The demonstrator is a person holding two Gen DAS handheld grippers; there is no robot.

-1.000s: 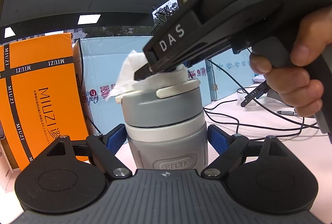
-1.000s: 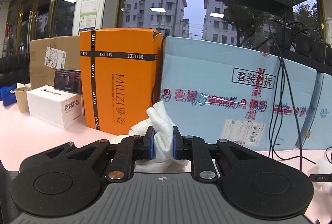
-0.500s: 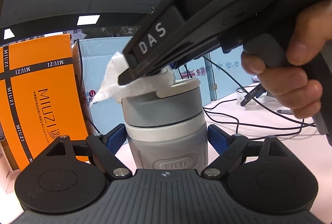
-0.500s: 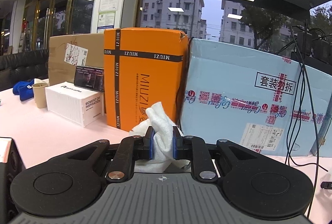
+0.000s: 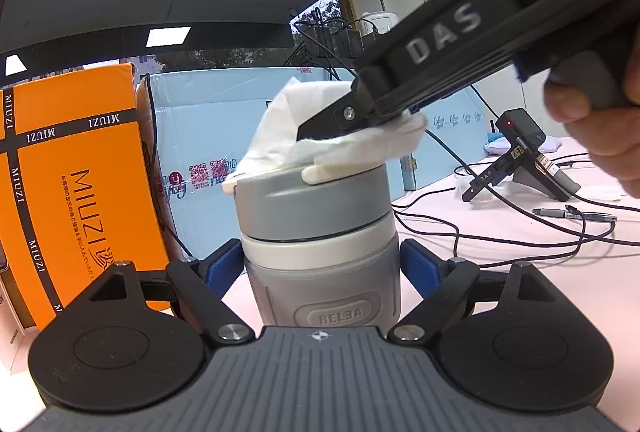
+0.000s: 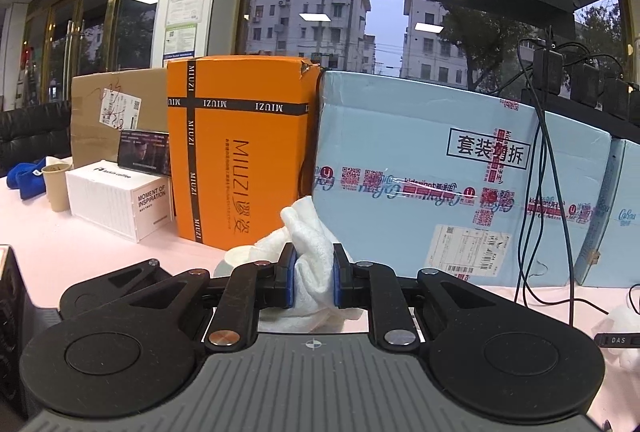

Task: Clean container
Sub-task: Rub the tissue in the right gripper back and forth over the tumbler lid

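While the grey container [image 5: 320, 264] is clamped upright between the blue pads [image 5: 416, 264] of the left gripper [image 5: 320, 268], its jaws are seen clenched on the body just below the white band, w/ the RELEA badge facing the camera. One white lid tab [image 5: 336, 172] is seen on the grey cap.

A single white cloth [image 5: 320, 136] is pinched in the right gripper [image 6: 314, 282], jaws closed on it, pads pressed into the folds on both sides. In the left wrist view that gripper is angled down from upper right, and the cloth is laid on the cap top, touching it, draped over the far-left edge. The person's right hand [image 5: 600, 136] is wrapped round the handle.

The container is stood on the pink desk [image 5: 520, 272], approx. centre of the left view. Behind it, 1 orange MIUZI box [image 6: 236, 152] and 2 light-blue cartons [image 6: 440, 200] are lined up, touching or nearly so. Further left in the right wrist view: 1 brown carton [image 6: 116, 112], 1 white box [image 6: 120, 200], 1 paper cup [image 6: 56, 186], 1 blue cloth [image 6: 24, 176]. Several black cables [image 5: 500, 216] are trailed over the desk at right, w/ 1 pen [image 5: 576, 214] near them & 1 spare gripper [image 5: 516, 156] resting well apart from the container.
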